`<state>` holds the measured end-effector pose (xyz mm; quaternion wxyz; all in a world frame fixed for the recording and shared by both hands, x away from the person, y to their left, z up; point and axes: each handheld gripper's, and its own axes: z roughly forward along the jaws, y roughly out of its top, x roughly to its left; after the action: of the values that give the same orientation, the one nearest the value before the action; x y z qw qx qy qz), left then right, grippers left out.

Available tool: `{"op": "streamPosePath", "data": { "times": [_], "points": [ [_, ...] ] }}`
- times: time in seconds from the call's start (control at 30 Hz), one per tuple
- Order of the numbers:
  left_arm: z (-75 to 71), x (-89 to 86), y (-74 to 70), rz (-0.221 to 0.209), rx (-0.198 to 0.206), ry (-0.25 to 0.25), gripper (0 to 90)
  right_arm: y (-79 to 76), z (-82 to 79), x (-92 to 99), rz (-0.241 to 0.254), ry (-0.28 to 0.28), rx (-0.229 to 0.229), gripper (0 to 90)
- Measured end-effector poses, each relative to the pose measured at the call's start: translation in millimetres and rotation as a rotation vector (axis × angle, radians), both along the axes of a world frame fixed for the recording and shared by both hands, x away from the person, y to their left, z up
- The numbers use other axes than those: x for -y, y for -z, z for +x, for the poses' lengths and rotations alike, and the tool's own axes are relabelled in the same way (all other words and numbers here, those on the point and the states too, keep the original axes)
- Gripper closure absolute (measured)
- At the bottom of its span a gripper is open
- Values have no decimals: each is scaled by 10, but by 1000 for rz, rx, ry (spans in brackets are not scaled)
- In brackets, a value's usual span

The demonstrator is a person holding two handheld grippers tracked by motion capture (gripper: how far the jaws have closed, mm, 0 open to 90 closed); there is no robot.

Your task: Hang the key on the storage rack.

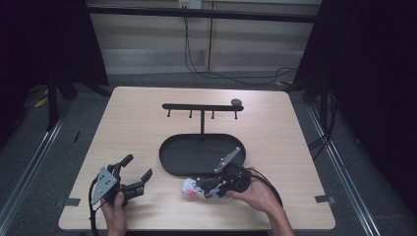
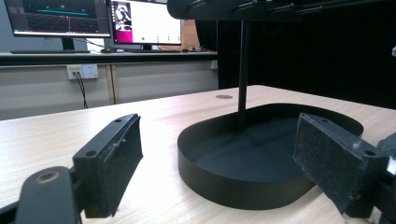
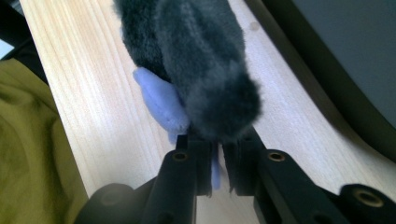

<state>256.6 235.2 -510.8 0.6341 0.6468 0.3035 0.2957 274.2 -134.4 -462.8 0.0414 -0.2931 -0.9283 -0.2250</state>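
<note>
High view: the soft toy [image 1: 196,188] lies on the wooden table [image 1: 133,128] near its front edge, just in front of the black oval tray [image 1: 169,157], and the right gripper [image 1: 212,189] meets it from the toy's right side. Right gripper view: the two black jaws stand almost together, pinching a thin lilac strip, apparently a tag or loop at the end of the soft toy [image 3: 196,70], while the plush body extends away from the jaws along the tabletop, beside the tray's dark wall [image 3: 327,93]. The right hand [image 1: 255,194] lies low over the table, forearm entering from the bottom edge, with the gripper pointing leftward and level. The left gripper [image 1: 137,174] rests well apart at the front left, jaws spread wide with nothing between them, aimed toward the tray; the left hand [image 1: 115,209] grips its body from below. The toy is dark grey and fluffy with a lilac patch in the right gripper view; in the high view it looks white, pink and blue, too small to make out its form. A black stand with a hooked crossbar [image 1: 201,107] rises from the tray.
</note>
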Motion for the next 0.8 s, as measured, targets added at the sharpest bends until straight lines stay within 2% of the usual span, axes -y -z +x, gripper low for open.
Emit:
{"op": "streamPosePath", "data": {
  "times": [0.13,0.33,0.43,0.57,0.63,0.73,0.8],
  "points": [
    [0,0,0,0,0,0,152,-18,28,-34,-28,-8,-28,860],
    [0,0,0,0,0,0,152,-97,94,-115,-128,-47,-46,862],
    [1,0,0,0,1,1,152,-134,115,-138,-156,-59,-48,859],
    [1,0,0,0,1,2,152,-196,109,-123,-154,-58,-37,860],
    [0,2,0,-3,0,2,152,-256,115,-76,-112,-39,-43,862],
    [0,0,0,0,0,1,152,-299,121,-45,-134,-38,-41,866],
    [0,-1,0,0,0,1,153,-322,133,-43,-144,-59,-47,866]
  ]
}}
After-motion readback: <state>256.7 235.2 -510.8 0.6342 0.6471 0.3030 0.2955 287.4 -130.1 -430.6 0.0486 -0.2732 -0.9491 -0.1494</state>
